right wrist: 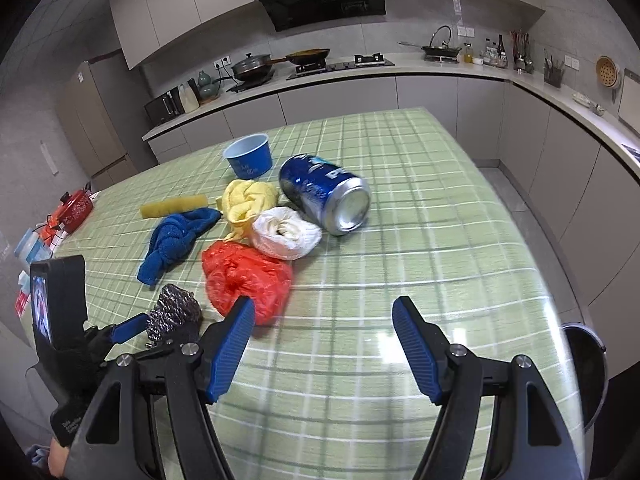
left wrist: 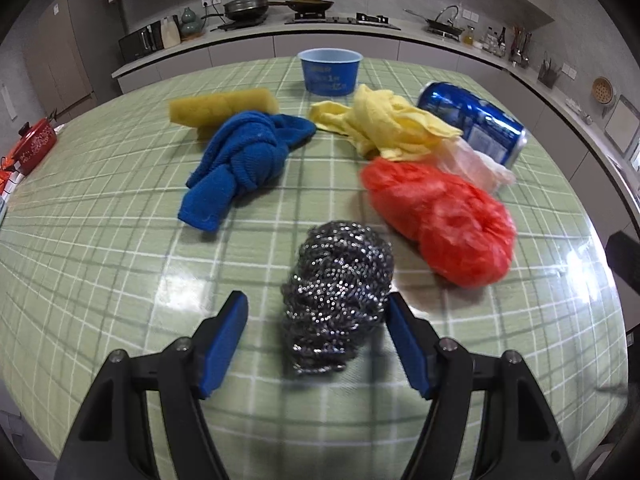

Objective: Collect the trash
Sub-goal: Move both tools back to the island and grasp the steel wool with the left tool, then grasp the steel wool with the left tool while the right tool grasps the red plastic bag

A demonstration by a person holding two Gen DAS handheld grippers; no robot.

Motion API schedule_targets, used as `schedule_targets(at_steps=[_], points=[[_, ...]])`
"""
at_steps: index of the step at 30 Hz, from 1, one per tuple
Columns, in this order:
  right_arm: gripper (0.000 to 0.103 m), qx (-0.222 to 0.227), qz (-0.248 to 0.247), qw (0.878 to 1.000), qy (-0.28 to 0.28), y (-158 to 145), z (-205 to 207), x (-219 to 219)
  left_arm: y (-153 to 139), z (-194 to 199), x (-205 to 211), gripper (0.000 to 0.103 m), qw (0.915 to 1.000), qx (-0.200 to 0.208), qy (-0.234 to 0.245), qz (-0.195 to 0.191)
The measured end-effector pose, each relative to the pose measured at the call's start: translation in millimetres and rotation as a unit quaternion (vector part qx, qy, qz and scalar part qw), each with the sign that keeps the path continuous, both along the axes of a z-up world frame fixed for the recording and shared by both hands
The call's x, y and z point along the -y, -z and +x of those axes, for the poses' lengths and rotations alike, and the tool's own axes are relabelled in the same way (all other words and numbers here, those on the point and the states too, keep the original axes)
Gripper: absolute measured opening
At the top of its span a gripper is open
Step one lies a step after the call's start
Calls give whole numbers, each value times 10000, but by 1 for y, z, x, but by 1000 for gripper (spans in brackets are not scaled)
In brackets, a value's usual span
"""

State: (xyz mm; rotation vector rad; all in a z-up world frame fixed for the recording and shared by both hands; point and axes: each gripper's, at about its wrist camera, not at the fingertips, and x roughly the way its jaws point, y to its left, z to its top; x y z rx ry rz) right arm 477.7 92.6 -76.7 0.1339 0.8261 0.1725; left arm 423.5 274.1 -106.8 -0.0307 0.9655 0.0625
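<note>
green-and-white checked tablecloth (left wrist: 100,208); silver scourer (left wrist: 336,300); red bag (left wrist: 440,220); blue towel (left wrist: 240,160); yellow cloth (left wrist: 384,124); blue can (left wrist: 472,120); white bag (right wrist: 286,232).

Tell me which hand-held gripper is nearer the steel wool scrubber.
Left. The left hand-held gripper is open with the steel wool scrubber between its fingers. The right hand-held gripper is open over bare tablecloth, off to the scrubber's right.

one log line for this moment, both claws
left claw: open, straddling steel scrubber on table | right claw: open, empty, above table | red bag, can: untouched
</note>
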Motion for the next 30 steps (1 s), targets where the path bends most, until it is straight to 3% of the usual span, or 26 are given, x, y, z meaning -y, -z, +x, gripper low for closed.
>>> schedule_targets(at_steps=[12, 19, 24, 26, 27, 30], points=[[75, -259, -154, 9992, -271, 29, 41, -83, -8, 23, -66, 72, 9997, 60, 127, -176], [78, -402, -394, 9983, -159, 46, 59, -100, 3, 32, -85, 72, 9995, -128, 152, -265], [78, -563, -258, 9979, -161, 55, 65, -102, 5, 32, -92, 70, 9992, -132, 194, -322], [69, -564, -190, 9981, -160, 56, 64, -102, 4, 32, -94, 69, 9991, -131, 239, -325], [59, -602, -151, 9979, -208, 57, 64, -103, 4, 34, -93, 68, 9990, -136, 263, -325], [54, -629, -127, 9976, -244, 58, 61, -106, 4, 36, -95, 67, 9989, -123, 292, -333]])
